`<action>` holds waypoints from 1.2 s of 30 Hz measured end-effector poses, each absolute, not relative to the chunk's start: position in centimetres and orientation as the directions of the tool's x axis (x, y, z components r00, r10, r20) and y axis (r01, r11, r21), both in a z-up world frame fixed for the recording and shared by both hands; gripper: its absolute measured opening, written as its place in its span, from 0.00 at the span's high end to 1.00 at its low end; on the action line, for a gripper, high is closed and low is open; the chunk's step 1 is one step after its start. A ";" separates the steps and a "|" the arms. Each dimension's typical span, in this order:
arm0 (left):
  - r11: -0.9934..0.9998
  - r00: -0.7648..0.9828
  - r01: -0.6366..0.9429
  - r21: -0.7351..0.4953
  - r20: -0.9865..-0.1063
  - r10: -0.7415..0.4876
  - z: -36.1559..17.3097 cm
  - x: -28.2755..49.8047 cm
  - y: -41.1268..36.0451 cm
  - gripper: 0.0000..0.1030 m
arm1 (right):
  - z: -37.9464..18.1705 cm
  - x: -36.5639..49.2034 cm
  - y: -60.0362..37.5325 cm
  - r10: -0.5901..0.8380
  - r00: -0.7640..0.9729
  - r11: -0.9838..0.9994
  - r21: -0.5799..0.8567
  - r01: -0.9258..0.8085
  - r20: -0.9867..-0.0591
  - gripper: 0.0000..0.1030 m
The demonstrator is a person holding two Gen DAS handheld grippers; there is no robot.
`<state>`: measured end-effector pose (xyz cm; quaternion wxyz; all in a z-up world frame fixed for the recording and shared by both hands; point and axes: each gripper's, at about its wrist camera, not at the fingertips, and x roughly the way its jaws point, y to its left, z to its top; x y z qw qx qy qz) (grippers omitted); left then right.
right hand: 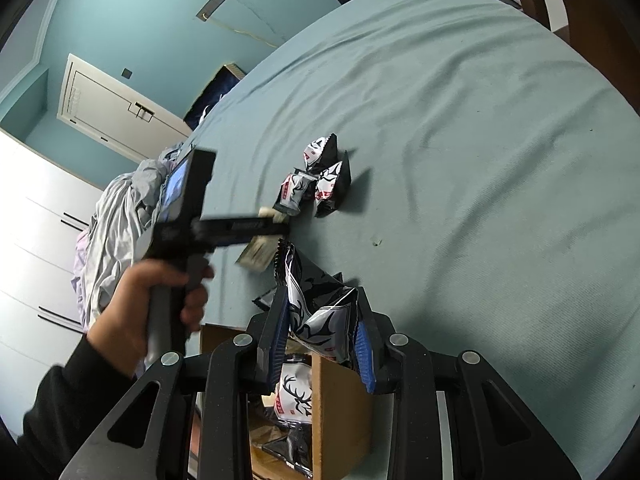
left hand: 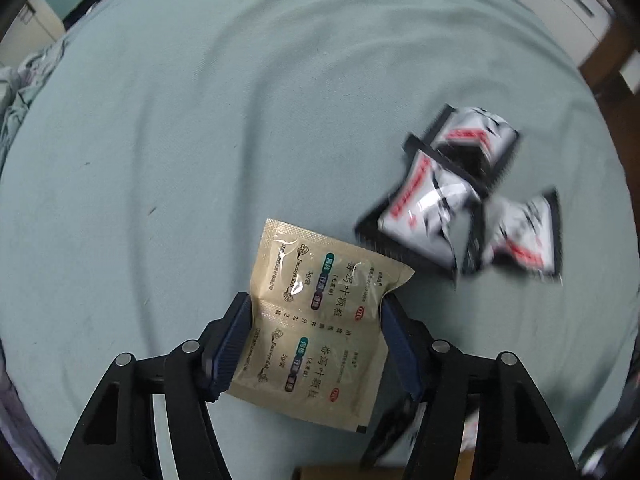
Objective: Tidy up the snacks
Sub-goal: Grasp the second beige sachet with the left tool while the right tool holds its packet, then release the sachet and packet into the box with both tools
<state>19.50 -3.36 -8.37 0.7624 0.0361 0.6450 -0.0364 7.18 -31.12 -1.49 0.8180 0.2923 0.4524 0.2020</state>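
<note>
Beige twin sachet (left hand: 316, 320) sits pinched between our left tool (left hand: 316, 344) pads over the teal bed (left hand: 160, 160); three black-and-white packets (left hand: 464, 196) lie at two o'clock. Right view: our right tool (right hand: 322, 332) clamps a black-and-white packet (right hand: 320, 316) above the cardboard box (right hand: 340, 412).

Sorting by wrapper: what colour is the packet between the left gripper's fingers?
Tan-gold sachet, clearest in the left wrist view.
</note>
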 end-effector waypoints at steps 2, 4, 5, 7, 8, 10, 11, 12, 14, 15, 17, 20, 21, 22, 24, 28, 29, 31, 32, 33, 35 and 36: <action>0.996 0.203 0.084 -0.015 -0.979 -0.032 -6.7 17.8 -2.5 0.38 | -1.6 7.0 -30.9 0.582 0.514 0.761 0.645 -0.070 -0.630 0.73; 0.997 0.230 0.062 -0.056 -0.971 -0.069 -4.9 16.2 -1.6 0.38 | -1.6 6.7 -30.6 0.573 0.512 0.770 0.634 -0.068 -0.640 0.73; 0.996 0.243 0.060 -0.068 -0.967 -0.080 -4.0 15.3 -1.2 0.38 | -1.6 6.6 -30.5 0.568 0.512 0.773 0.631 -0.065 -0.644 0.73; 0.994 0.273 0.070 -0.086 -0.957 -0.101 -1.9 12.3 -1.3 0.38 | -1.4 6.5 -30.4 0.558 0.518 0.780 0.623 -0.061 -0.648 0.73; 0.993 0.287 0.080 -0.091 -0.952 -0.110 -1.0 10.8 -1.0 0.38 | -1.3 6.5 -30.3 0.552 0.521 0.785 0.616 -0.061 -0.651 0.73; 0.989 0.305 0.105 -0.106 -0.943 -0.134 0.5 8.8 -0.1 0.38 | -1.2 6.5 -29.8 0.530 0.525 0.802 0.594 -0.056 -0.666 0.73; 0.987 0.315 0.117 -0.112 -0.938 -0.144 1.2 7.8 0.5 0.38 | -1.2 6.4 -29.6 0.525 0.525 0.807 0.588 -0.055 -0.670 0.73; 0.985 0.326 0.132 -0.113 -0.933 -0.151 1.9 6.6 0.8 0.38 | -1.1 6.4 -29.4 0.522 0.524 0.810 0.584 -0.056 -0.673 0.73; 0.978 0.344 0.169 -0.125 -0.922 -0.178 2.7 4.9 1.6 0.38 | -0.9 6.0 -28.9 0.509 0.530 0.822 0.566 -0.064 -0.679 0.73; 0.973 0.350 0.188 -0.136 -0.916 -0.196 3.1 3.9 1.3 0.38 | -0.8 5.7 -28.7 0.498 0.535 0.831 0.552 -0.069 -0.683 0.73; 0.960 0.364 0.229 -0.160 -0.901 -0.237 3.0 2.1 0.7 0.37 | -0.5 5.0 -28.4 0.480 0.547 0.845 0.529 -0.080 -0.686 0.73; 0.944 0.450 0.315 -0.094 -0.861 -0.236 3.2 -0.3 -1.0 0.36 | 0.1 3.8 -28.2 0.467 0.563 0.854 0.513 -0.088 -0.682 0.73; 0.934 0.450 0.350 -0.070 -0.862 -0.233 2.8 -1.0 -1.8 0.36 | 0.2 3.4 -28.3 0.468 0.567 0.852 0.515 -0.088 -0.677 0.73; 0.927 0.436 0.369 -0.065 -0.869 -0.234 2.4 -1.4 -2.2 0.36 | 0.5 2.8 -28.3 0.468 0.576 0.851 0.518 -0.089 -0.670 0.73; 0.918 0.408 0.389 -0.071 -0.881 -0.240 1.8 -1.7 -3.3 0.35 | 0.8 1.9 -28.4 0.463 0.592 0.852 0.514 -0.094 -0.659 0.73; 0.926 0.433 0.373 -0.062 -0.871 -0.233 2.1 -1.6 -3.4 0.28 | 1.6 -0.5 -28.6 0.454 0.627 0.858 0.500 -0.115 -0.633 0.73; 0.929 0.447 0.363 -0.069 -0.862 -0.238 2.3 -1.6 -3.1 0.27 | 1.6 -1.0 -28.6 0.457 0.631 0.855 0.505 -0.117 -0.627 0.73; 0.940 0.494 0.336 -0.062 -0.838 -0.232 2.5 -1.5 -2.8 0.27 | 1.5 -1.8 -28.5 0.473 0.628 0.845 0.520 -0.125 -0.618 0.73; 0.943 0.515 0.330 -0.049 -0.828 -0.223 2.9 -1.6 -2.4 0.27 | 1.5 -2.1 -28.3 0.476 0.628 0.844 0.520 -0.130 -0.616 0.73; 0.945 0.534 0.326 -0.035 -0.818 -0.215 3.1 -1.6 -2.4 0.26 | 1.5 -2.4 -28.0 0.476 0.630 0.847 0.513 -0.139 -0.614 0.73; 0.945 0.556 0.327 -0.020 -0.804 -0.209 3.5 -1.7 -2.5 0.21 | 1.8 -3.0 -27.2 0.478 0.632 0.854 0.491 -0.173 -0.610 0.73; 0.943 0.561 0.331 -0.014 -0.801 -0.209 3.6 -1.8 -2.5 0.17 | 1.9 -3.1 -26.8 0.481 0.631 0.856 0.480 -0.190 -0.609 0.73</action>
